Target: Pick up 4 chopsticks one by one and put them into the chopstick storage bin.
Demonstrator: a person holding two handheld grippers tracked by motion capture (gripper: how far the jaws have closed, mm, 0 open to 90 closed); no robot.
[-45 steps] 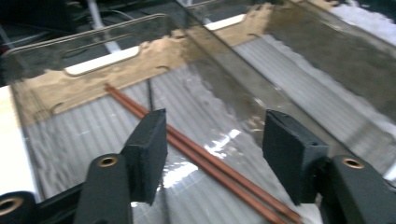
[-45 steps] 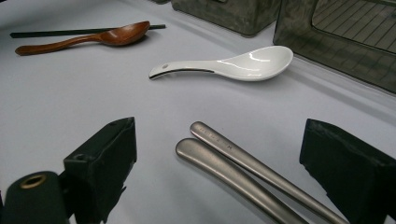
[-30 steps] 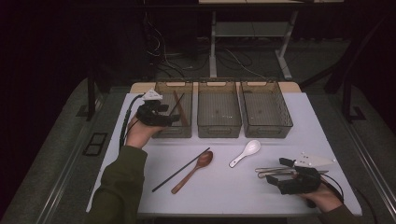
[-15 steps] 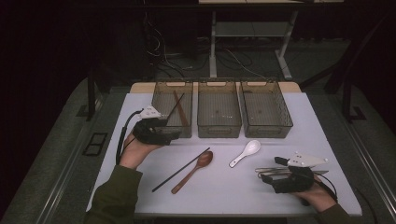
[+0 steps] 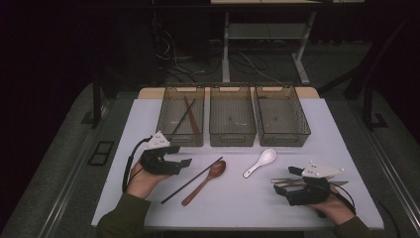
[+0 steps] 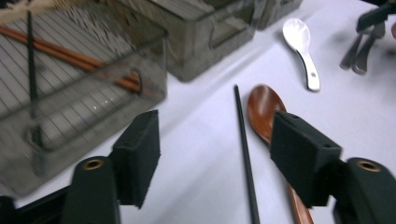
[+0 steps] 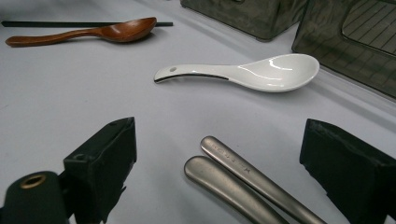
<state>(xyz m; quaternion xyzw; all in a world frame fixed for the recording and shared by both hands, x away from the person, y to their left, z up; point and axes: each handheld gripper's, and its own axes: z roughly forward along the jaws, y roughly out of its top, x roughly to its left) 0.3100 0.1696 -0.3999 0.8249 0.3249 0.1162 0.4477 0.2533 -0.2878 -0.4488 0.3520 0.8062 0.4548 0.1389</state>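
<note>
Left gripper: jaws wide apart with nothing between them, low over the table just left of the loose black chopstick; from its own camera the chopstick runs up between the two pads.
Right gripper: jaws also spread wide and holding nothing, straddling the handle ends of two metal utensils at the near right of the table.
Black chopstick: lying flat on the white table, just beside the wooden spoon; not yet picked up, and by my reading the next piece for the left side.
Wooden spoon: flat on the table, bowl pointing toward the bins, unsorted.
White ceramic spoon: flat near the middle of the table, between the wooden spoon and the metal pieces, unsorted.
Left bin: already holds a black chopstick and brown wooden chopsticks, so chopstick sorting looks partly done.
Middle bin: looks empty.
Right bin: looks empty.
Progress: early, judging by the layout; a few sticks are binned, while one chopstick, two spoons and the metal utensils remain on the table.
</note>
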